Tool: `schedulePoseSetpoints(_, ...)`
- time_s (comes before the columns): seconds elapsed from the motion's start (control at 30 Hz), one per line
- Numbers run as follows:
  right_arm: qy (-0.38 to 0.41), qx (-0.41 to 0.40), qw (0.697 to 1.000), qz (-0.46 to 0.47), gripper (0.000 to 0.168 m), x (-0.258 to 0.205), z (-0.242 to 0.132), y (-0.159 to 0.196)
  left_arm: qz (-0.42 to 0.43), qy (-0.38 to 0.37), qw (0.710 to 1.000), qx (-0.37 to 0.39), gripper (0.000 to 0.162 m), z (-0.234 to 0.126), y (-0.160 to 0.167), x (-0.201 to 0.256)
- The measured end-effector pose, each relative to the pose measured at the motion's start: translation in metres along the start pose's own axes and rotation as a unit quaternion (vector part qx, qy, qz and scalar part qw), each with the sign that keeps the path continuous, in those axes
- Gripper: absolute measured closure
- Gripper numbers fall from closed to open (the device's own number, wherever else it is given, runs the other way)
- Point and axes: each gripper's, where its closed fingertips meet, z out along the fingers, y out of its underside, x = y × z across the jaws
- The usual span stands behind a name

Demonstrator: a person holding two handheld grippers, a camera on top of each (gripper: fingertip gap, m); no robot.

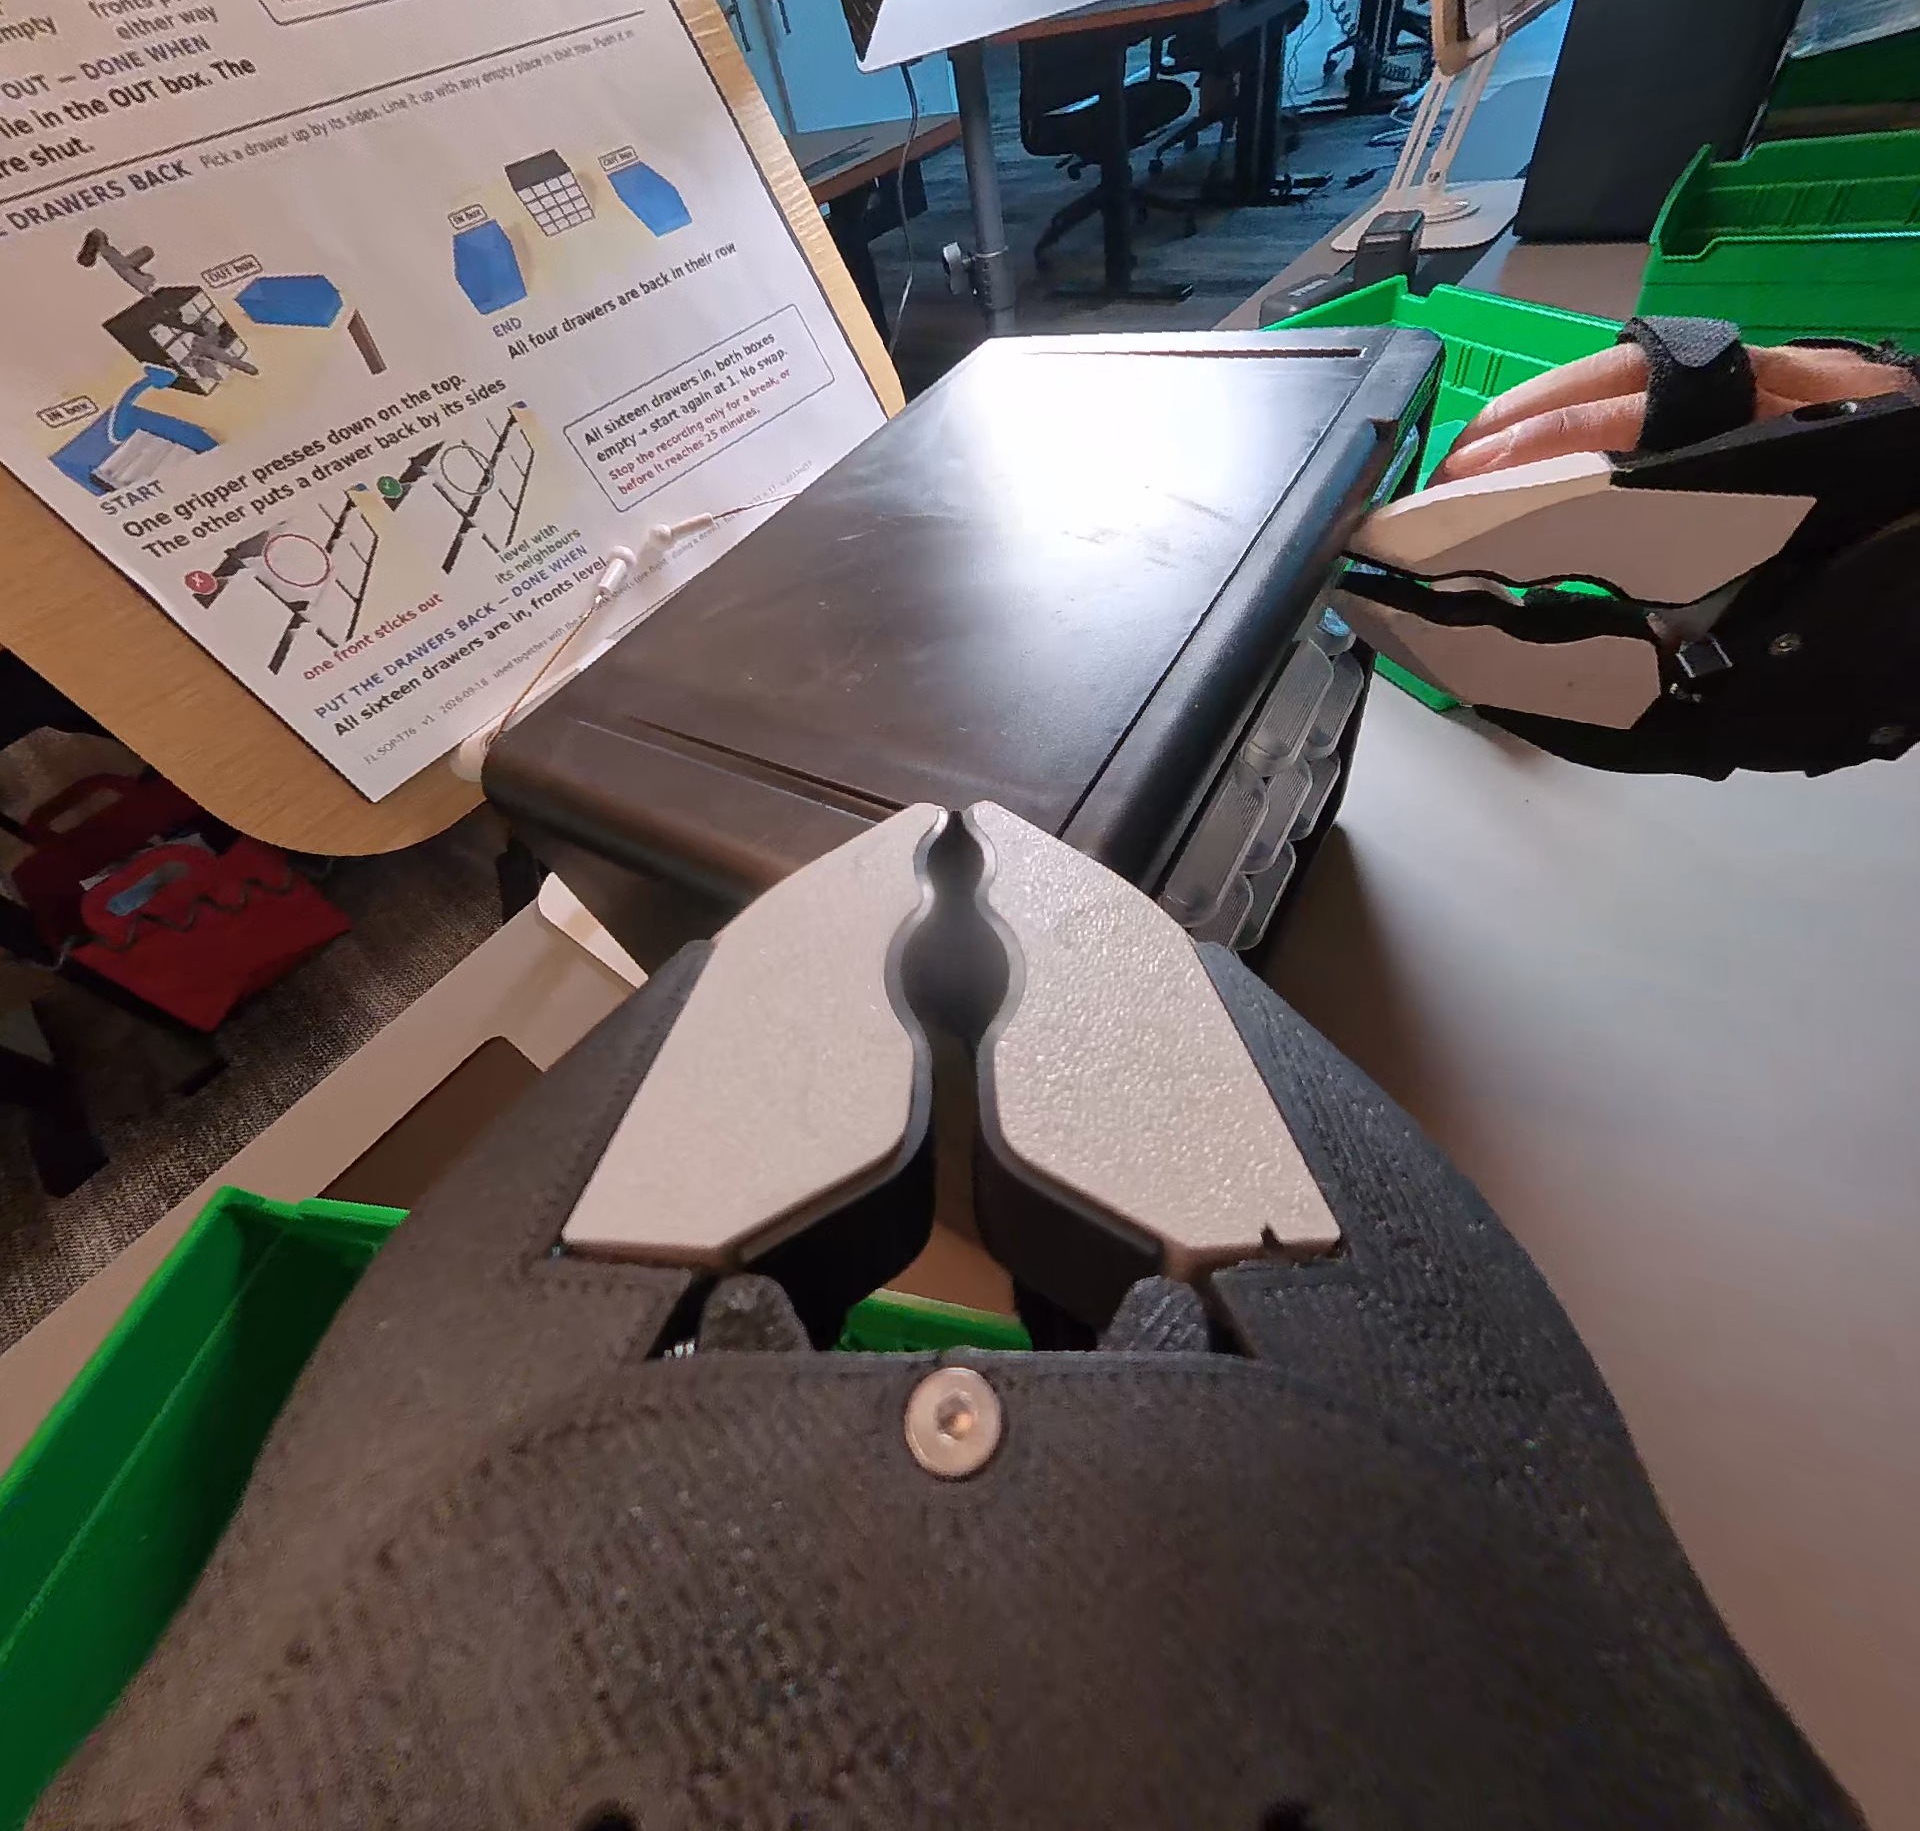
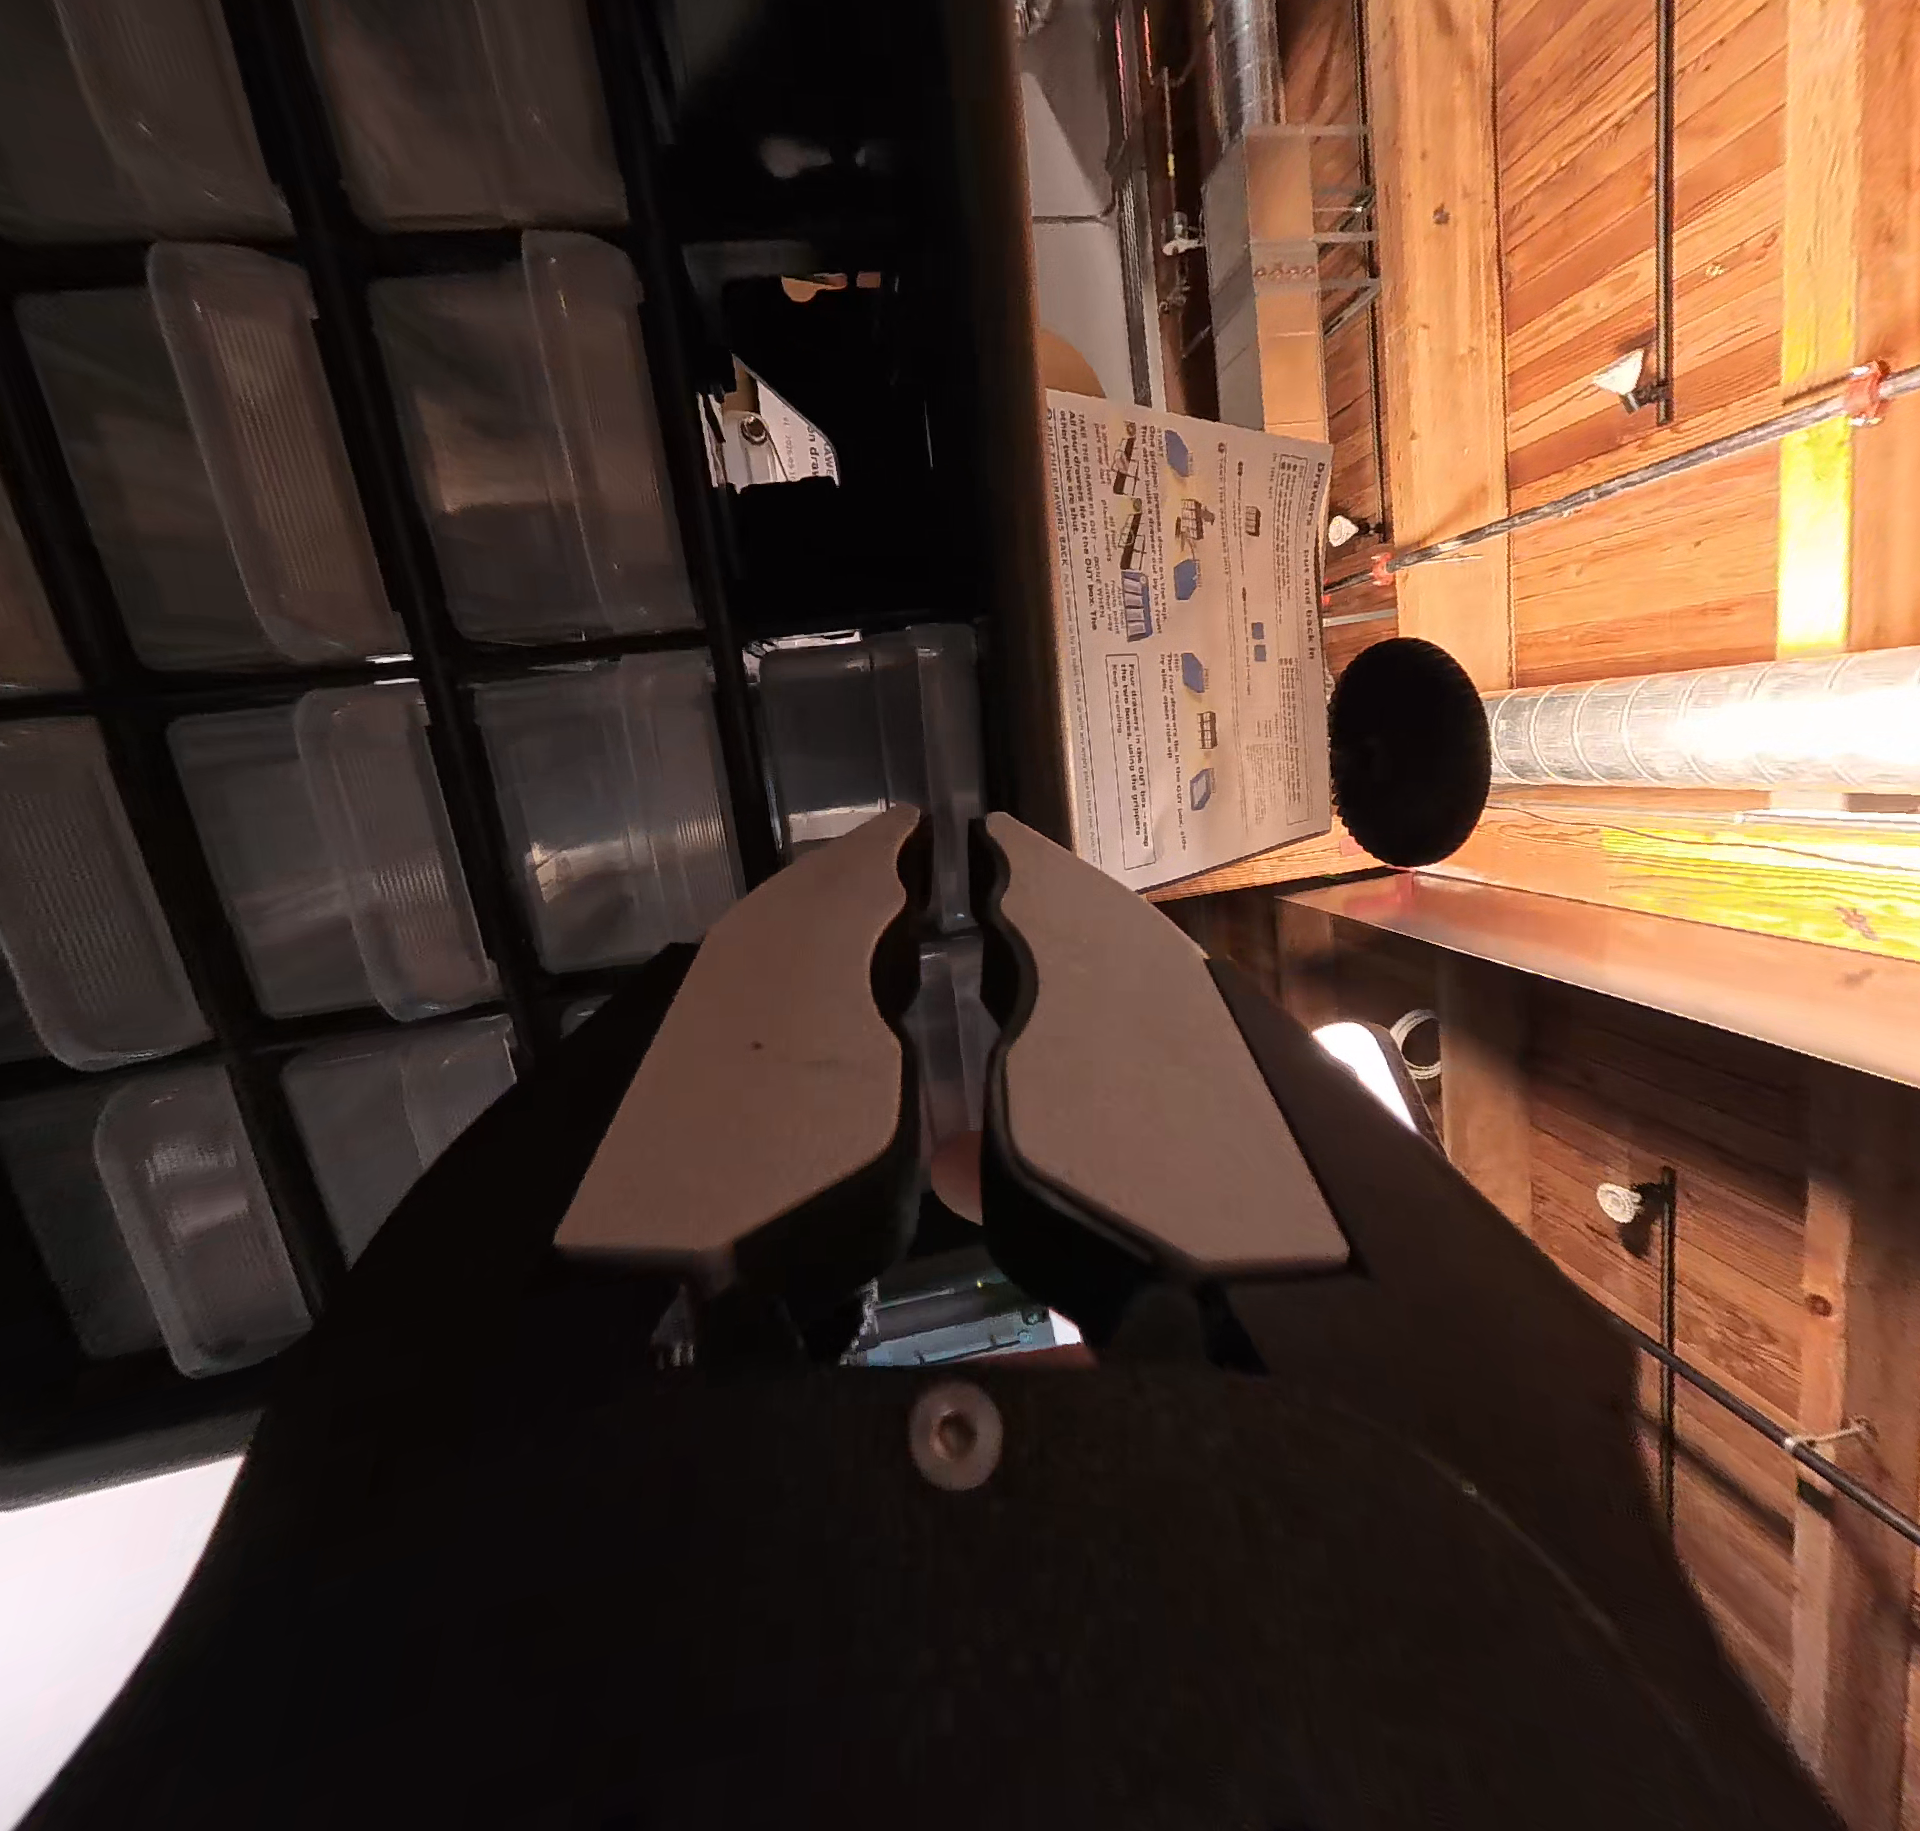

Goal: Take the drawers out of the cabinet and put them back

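The black cabinet (image 1: 987,576) sat mid-frame in the left wrist view on the pale table (image 1: 1610,1054), with the left gripper (image 1: 954,825) low in the centre, its jaws pressed together on nothing right at the cabinet's near top edge. In the right wrist view the right gripper (image 2: 948,831) was pinched on the handle of a clear drawer (image 2: 862,732) at centre frame, just below an empty slot (image 2: 831,431), with a green bin (image 1: 1507,347) behind the cabinet at upper right.
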Motion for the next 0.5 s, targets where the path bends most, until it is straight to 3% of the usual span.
schedulePoseSetpoints(0.03, -0.002, 0.003, 1.0, 0.0, 0.163, 0.0, -0.001, -0.001, 0.0, 0.0, 1.0, 0.0, 0.162, 0.0, 0.0, 0.0)
schedulePoseSetpoints(0.5, -0.085, 0.04, 0.994, 0.056, 0.159, 0.005, -0.064, -0.023, 0.0, 0.0, 1.0, 0.0, 0.162, 0.0, 0.0, 0.0)
